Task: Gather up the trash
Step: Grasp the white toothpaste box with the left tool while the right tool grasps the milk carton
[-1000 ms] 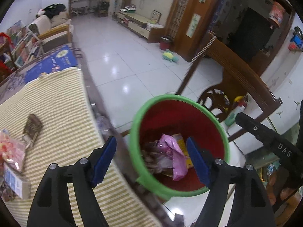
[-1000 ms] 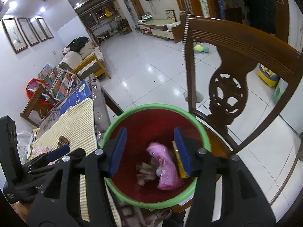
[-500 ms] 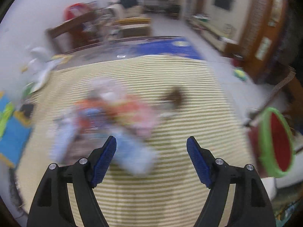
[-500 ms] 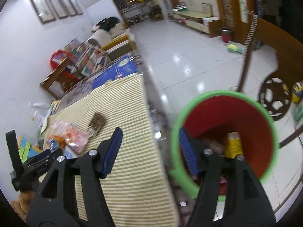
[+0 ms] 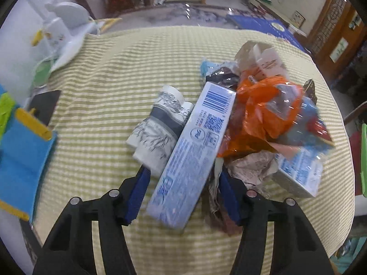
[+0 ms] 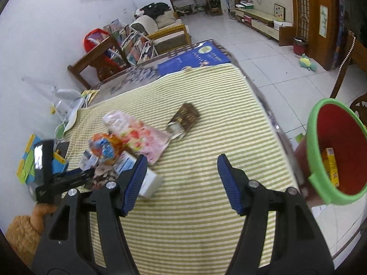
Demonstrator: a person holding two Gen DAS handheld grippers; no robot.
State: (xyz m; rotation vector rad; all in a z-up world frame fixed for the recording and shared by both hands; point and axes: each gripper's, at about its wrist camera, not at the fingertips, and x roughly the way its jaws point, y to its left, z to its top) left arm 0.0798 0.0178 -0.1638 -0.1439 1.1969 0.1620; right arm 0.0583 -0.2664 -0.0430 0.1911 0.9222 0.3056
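Observation:
A heap of trash lies on the striped tablecloth (image 5: 114, 73): a long blue-and-white box (image 5: 192, 149), an orange wrapper (image 5: 263, 112), a grey-patterned white packet (image 5: 158, 130), crumpled paper (image 5: 250, 169) and a small carton (image 5: 298, 171). My left gripper (image 5: 181, 192) is open, its jaws on either side of the blue-and-white box's near end. My right gripper (image 6: 181, 181) is open and empty above the cloth, between the heap (image 6: 110, 149) and the red bin with a green rim (image 6: 332, 151). A pink packet (image 6: 137, 137) and a brown packet (image 6: 185, 116) lie further back.
The bin stands past the table's right edge, with a yellow box (image 6: 330, 167) inside. Blue and green items (image 5: 20, 151) and a dark phone (image 5: 43, 107) lie at the left edge. A white lamp (image 5: 66, 18) stands at the back left. A wooden chair (image 6: 348, 64) is beyond the bin.
Both grippers have swung left from over the bin to the table. My left gripper has come down close around the blue-and-white box. My right gripper now faces the cloth.

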